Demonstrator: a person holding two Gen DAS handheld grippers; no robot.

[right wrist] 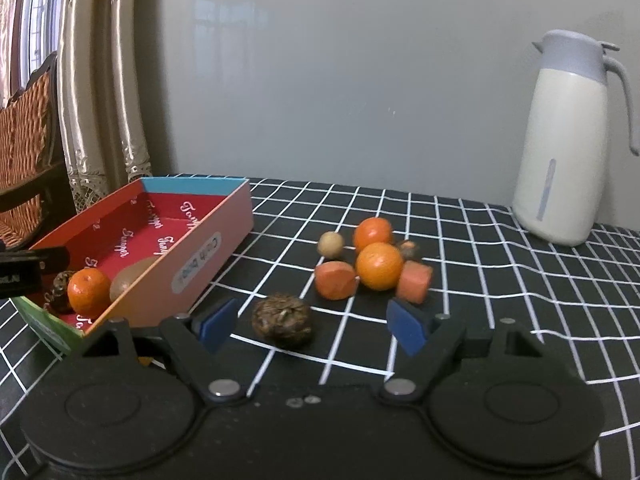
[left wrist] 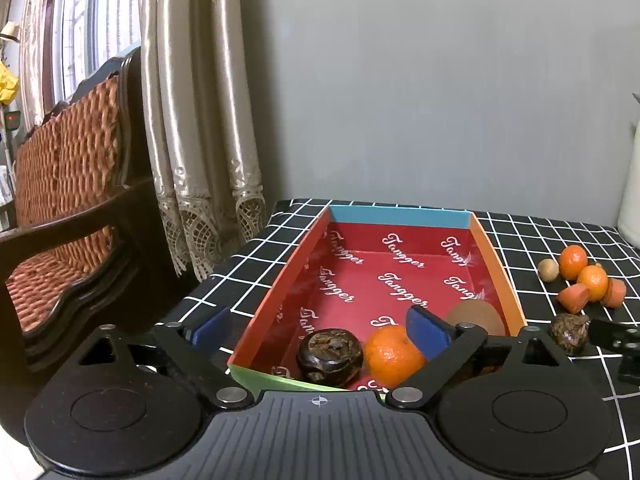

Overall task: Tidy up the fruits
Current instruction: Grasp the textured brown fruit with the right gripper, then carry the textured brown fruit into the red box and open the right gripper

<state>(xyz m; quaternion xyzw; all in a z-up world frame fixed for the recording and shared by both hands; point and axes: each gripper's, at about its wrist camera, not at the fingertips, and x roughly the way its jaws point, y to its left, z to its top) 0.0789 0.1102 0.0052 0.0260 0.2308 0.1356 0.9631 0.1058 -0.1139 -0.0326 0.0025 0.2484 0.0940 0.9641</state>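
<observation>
A red-lined box [left wrist: 400, 216] stands on the checked tablecloth. My left gripper [left wrist: 320, 332] is open over the box's near end. Below its pads lie a dark wrinkled fruit [left wrist: 330, 356] and a tangerine [left wrist: 394, 356], neither touched. A brown kiwi [left wrist: 474, 318] sits behind the right pad. My right gripper [right wrist: 312, 328] is open low over the cloth beside the box [right wrist: 216, 248]. A second dark wrinkled fruit [right wrist: 282, 320] rests between its pads, which stand apart from it. Beyond lie two tangerines [right wrist: 379, 266], two carrot pieces [right wrist: 335, 280] and a small tan ball [right wrist: 330, 244].
A white and grey thermos jug [right wrist: 568, 144] stands at the back right by the wall. A wooden chair with a woven seat [left wrist: 68, 200] and curtains [left wrist: 200, 120] are past the table's left edge. Bare cloth [right wrist: 500, 280] lies right of the fruit pile.
</observation>
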